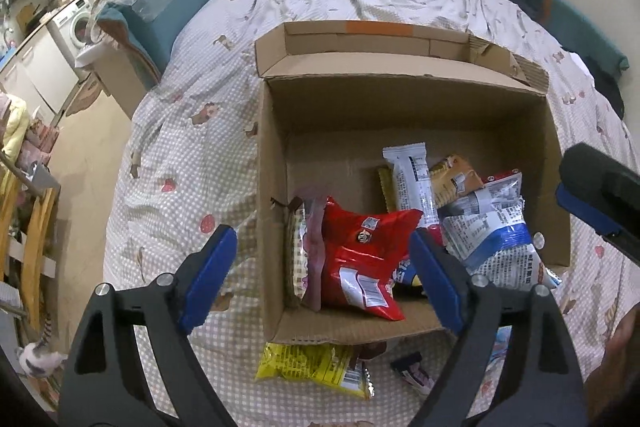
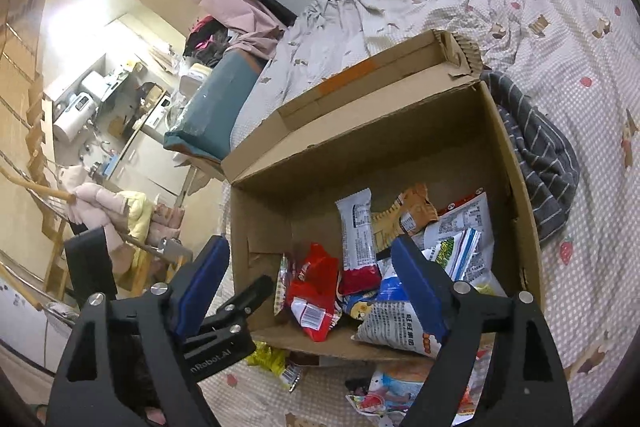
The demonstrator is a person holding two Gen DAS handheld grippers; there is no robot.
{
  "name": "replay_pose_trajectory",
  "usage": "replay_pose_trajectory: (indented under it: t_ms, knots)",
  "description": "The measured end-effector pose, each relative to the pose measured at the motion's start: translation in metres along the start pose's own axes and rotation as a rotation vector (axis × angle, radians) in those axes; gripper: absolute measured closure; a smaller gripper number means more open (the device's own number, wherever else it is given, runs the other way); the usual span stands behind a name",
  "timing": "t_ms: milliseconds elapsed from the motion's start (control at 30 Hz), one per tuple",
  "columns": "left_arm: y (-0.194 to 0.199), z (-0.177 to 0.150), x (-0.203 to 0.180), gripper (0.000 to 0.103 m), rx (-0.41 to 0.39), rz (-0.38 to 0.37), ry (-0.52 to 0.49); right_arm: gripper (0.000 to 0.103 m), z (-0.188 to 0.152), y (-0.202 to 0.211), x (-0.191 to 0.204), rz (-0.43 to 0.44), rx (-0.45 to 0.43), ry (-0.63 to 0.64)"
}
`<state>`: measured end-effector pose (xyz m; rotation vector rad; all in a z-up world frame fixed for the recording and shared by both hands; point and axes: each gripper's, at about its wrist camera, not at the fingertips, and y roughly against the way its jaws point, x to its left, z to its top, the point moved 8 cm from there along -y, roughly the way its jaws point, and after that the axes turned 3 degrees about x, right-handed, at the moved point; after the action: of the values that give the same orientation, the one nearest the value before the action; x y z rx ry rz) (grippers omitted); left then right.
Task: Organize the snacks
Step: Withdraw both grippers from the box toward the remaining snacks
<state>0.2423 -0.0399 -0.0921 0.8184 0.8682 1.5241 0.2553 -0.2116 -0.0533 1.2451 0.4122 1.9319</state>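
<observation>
I held both of my grippers over the open brown cardboard box (image 1: 400, 115) that sat on the checked, bear-printed bedspread (image 1: 180, 167). My left gripper (image 1: 324, 279) was released, its blue pads spread wide with nothing between them, above the red foil snack bag (image 1: 360, 255) that leaned near the box's near-left corner. My right gripper (image 2: 312, 291) was also released and gripped nothing. White and blue printed snack packets (image 1: 492, 227) were heaped against the box's right wall. A yellow snack packet (image 1: 312, 367) lay on the bedspread just outside the box's near edge.
</observation>
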Motion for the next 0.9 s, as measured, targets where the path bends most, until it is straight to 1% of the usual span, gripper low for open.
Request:
replay_pose_trajectory:
  t_ms: [267, 433, 567, 633, 767, 900]
  knots:
    - [0.008, -0.004, 0.011, 0.018, -0.007, 0.008, 0.028, 0.017, 0.000, 0.010, -0.004, -0.025, -0.016, 0.005]
    - [0.019, -0.006, 0.021, 0.018, -0.019, -0.016, 0.039, 0.017, -0.002, 0.015, -0.010, -0.092, -0.010, 0.052]
    - [0.030, -0.009, 0.031, 0.018, -0.045, -0.003, 0.023, 0.017, -0.005, 0.023, -0.019, -0.118, -0.016, 0.024]
    - [0.034, -0.013, 0.035, 0.018, -0.050, -0.007, 0.017, 0.017, -0.008, 0.027, -0.023, -0.137, -0.006, 0.017]
    - [0.042, -0.025, 0.044, 0.018, -0.054, -0.019, 0.010, 0.017, -0.014, 0.038, -0.022, -0.143, 0.007, 0.023]
    - [0.044, -0.041, 0.053, 0.018, -0.041, -0.040, 0.023, 0.017, -0.027, 0.048, -0.022, -0.156, 0.016, 0.018]
